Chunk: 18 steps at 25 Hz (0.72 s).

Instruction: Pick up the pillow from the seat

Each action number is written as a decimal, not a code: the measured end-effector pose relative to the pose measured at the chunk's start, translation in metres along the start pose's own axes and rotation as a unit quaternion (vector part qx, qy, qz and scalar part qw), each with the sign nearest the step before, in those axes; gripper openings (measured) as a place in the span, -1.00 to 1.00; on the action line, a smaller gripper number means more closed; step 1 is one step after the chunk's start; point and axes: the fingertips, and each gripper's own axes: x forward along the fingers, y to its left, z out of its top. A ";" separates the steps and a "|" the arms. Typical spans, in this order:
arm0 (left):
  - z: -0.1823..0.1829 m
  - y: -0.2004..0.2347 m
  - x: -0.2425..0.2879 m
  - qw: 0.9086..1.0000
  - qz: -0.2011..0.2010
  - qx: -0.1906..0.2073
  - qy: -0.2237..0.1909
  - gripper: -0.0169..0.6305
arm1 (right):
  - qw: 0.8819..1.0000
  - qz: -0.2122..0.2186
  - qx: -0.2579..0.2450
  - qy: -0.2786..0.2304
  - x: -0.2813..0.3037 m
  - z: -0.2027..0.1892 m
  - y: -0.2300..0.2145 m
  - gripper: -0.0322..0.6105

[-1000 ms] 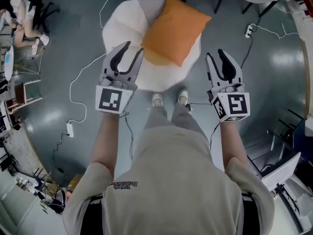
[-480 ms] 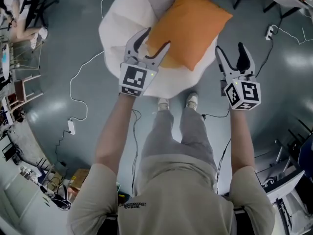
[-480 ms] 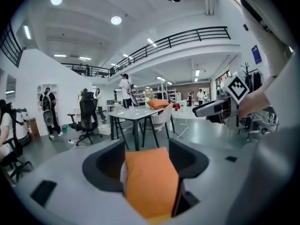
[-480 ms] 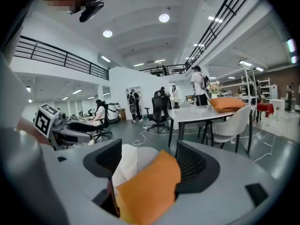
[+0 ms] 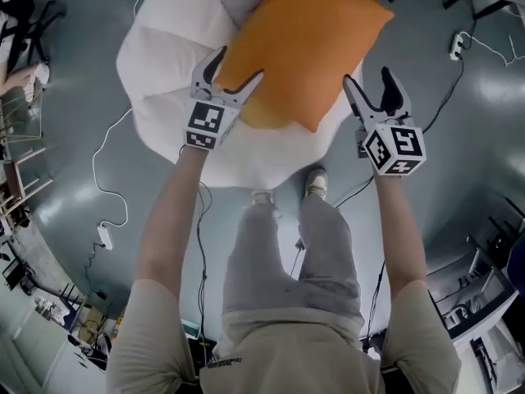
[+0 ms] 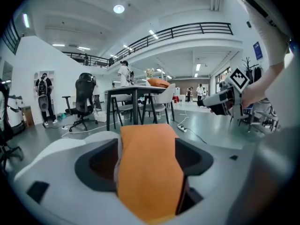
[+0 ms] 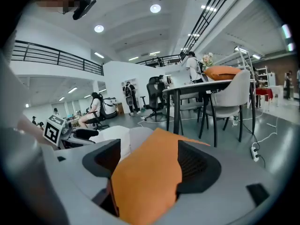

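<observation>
An orange pillow point(image 5: 303, 48) lies tilted on a white beanbag seat point(image 5: 168, 52). My left gripper point(image 5: 236, 68) is at the pillow's near left edge and my right gripper point(image 5: 367, 79) at its near right corner. In the left gripper view the pillow point(image 6: 147, 172) fills the gap between the jaws of the left gripper point(image 6: 147, 149). In the right gripper view a corner of the pillow point(image 7: 145, 182) lies between the jaws of the right gripper point(image 7: 150, 163), with the seat point(image 7: 115, 135) behind. Both pairs of jaws have just been opening and stand wide around the fabric.
The person's feet point(image 5: 316, 183) stand at the seat's near side. Cables and power strips point(image 5: 104, 236) point(image 5: 457, 46) lie on the grey floor. Beyond are a dark table point(image 6: 133, 90), chairs, an office chair point(image 6: 84, 95) and another orange pillow point(image 7: 222, 72).
Both grippers have dropped forward from above the seat's front to the pillow's near edge. Their jaws have opened wider, and the pillow now sits between each pair.
</observation>
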 end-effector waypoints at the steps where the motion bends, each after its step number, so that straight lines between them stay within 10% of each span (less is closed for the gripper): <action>1: -0.012 0.001 0.011 1.000 0.001 -0.003 -0.005 0.18 | 1.000 -0.001 -0.001 0.004 0.006 -0.016 -0.008 0.26; 12: -0.175 0.029 0.111 0.995 -0.014 -0.031 0.091 0.23 | 0.996 0.005 0.071 0.052 0.085 -0.188 -0.074 0.37; 18: -0.221 0.036 0.134 0.994 -0.021 -0.073 0.079 0.41 | 0.996 0.012 0.072 0.055 0.111 -0.252 -0.075 0.45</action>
